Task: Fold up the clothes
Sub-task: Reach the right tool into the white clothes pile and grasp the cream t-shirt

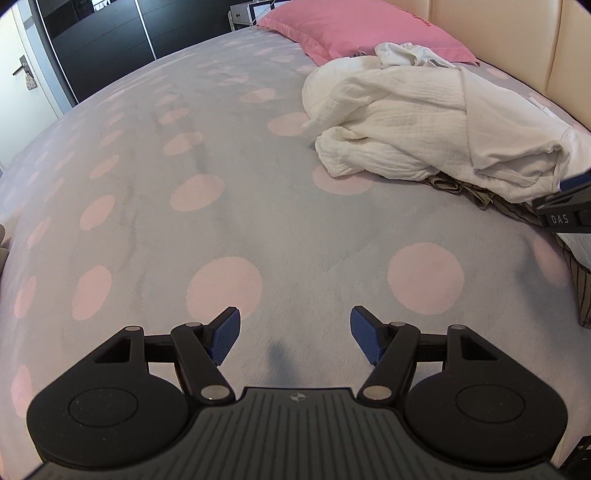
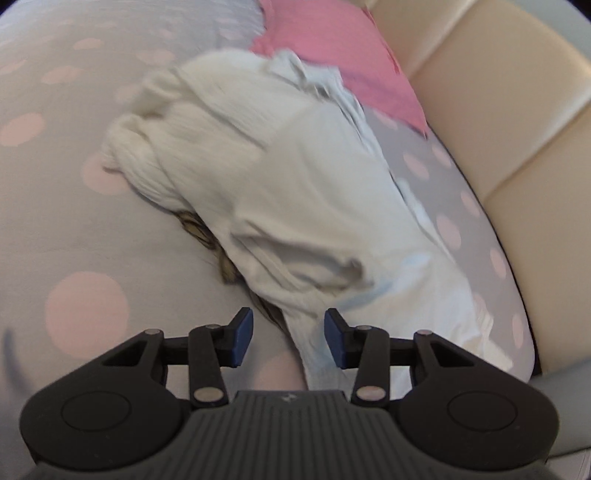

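Note:
A heap of white clothes [image 1: 424, 122] lies crumpled on the bed at the right, with a brown striped garment [image 1: 461, 190] peeking out underneath. My left gripper [image 1: 295, 341] is open and empty, hovering over bare bedspread well short of the heap. My right gripper [image 2: 289, 341] is open, with the near edge of the white heap [image 2: 295, 206] lying between its fingers; the view is blurred. The brown garment also shows in the right wrist view [image 2: 207, 236]. The right gripper's side shows at the right edge of the left wrist view [image 1: 565, 214].
The bed has a grey spread with pink dots [image 1: 221, 221]. A pink pillow [image 1: 362, 26] lies at the head, by a cream padded headboard [image 2: 498, 110]. A dark wardrobe [image 1: 103, 40] and a white door [image 1: 22, 74] stand at the far left.

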Action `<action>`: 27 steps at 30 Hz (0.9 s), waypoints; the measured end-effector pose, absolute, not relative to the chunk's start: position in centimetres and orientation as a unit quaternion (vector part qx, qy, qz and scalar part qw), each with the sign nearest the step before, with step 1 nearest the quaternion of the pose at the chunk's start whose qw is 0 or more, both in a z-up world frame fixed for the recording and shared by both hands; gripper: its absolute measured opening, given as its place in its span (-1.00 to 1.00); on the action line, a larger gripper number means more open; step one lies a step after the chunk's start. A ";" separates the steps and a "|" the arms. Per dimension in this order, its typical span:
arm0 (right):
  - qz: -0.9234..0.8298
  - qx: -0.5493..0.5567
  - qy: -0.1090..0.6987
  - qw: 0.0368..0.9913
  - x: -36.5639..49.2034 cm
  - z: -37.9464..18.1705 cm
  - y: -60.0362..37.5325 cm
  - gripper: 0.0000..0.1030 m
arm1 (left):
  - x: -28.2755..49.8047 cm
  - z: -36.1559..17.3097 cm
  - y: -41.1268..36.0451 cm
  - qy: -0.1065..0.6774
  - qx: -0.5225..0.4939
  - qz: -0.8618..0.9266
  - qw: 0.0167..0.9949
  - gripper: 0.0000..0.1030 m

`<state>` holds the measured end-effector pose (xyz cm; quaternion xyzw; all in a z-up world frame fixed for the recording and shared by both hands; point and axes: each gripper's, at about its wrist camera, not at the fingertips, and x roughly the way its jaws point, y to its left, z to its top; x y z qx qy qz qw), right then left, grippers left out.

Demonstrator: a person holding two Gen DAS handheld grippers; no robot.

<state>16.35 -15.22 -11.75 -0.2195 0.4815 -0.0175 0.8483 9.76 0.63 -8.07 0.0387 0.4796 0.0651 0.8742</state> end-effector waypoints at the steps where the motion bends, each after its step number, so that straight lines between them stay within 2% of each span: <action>1: -0.022 -0.206 0.496 0.843 16.5 -12.1 -15.7 -1.00 | 9.8 -8.0 0.6 0.479 0.038 0.065 0.875 0.26; 5: 0.002 -0.177 0.502 0.847 16.1 -11.8 -15.9 -1.00 | 9.8 -8.0 0.2 0.479 0.039 0.064 0.875 0.26; 9: 0.038 -0.199 0.463 0.863 14.9 -10.8 -14.6 -1.00 | 9.7 -8.1 -0.2 0.481 0.042 0.062 0.874 0.26; 11: 0.047 -0.205 0.451 0.868 14.9 -10.6 -14.1 -0.93 | 9.7 -8.0 -0.4 0.480 0.046 0.061 0.874 0.26; 12: 0.049 -0.209 0.444 0.870 14.8 -10.5 -13.8 -0.83 | 9.6 -7.9 -0.5 0.479 0.047 0.061 0.874 0.26; 13: 0.049 -0.215 0.437 0.872 14.9 -10.5 -13.5 -0.36 | 9.6 -7.9 -0.5 0.479 0.048 0.060 0.875 0.26; 14: 0.047 -0.222 0.430 0.874 15.0 -10.5 -13.3 -0.14 | 9.7 -7.8 -0.6 0.478 0.049 0.060 0.875 0.26; 15: 0.049 -0.229 0.423 0.875 15.2 -10.6 -13.2 -0.06 | 9.8 -7.8 -0.6 0.478 0.049 0.060 0.875 0.26; 17: 0.051 -0.244 0.413 0.876 15.6 -11.0 -13.2 -0.06 | 9.9 -7.8 -0.6 0.478 0.049 0.060 0.875 0.26; 20: 0.041 -0.261 0.408 0.874 16.2 -11.8 -13.8 -0.12 | 10.2 -7.9 -0.5 0.479 0.049 0.063 0.874 0.26; 21: 0.036 -0.261 0.413 0.872 16.5 -12.0 -14.1 -0.33 | 10.4 -7.9 -0.5 0.480 0.048 0.064 0.874 0.26; 22: 0.032 -0.254 0.420 0.871 16.7 -12.2 -14.6 -0.68 | 10.5 -8.0 -0.4 0.481 0.047 0.065 0.873 0.26; 24: 0.025 -0.232 0.438 0.868 17.2 -12.5 -15.6 -1.00 | 10.8 -8.2 -0.4 0.482 0.045 0.066 0.872 0.26; 27: 0.026 -0.203 0.435 0.877 17.3 -12.1 -16.7 -1.00 | 10.9 -8.3 -0.5 0.484 0.044 0.066 0.871 0.26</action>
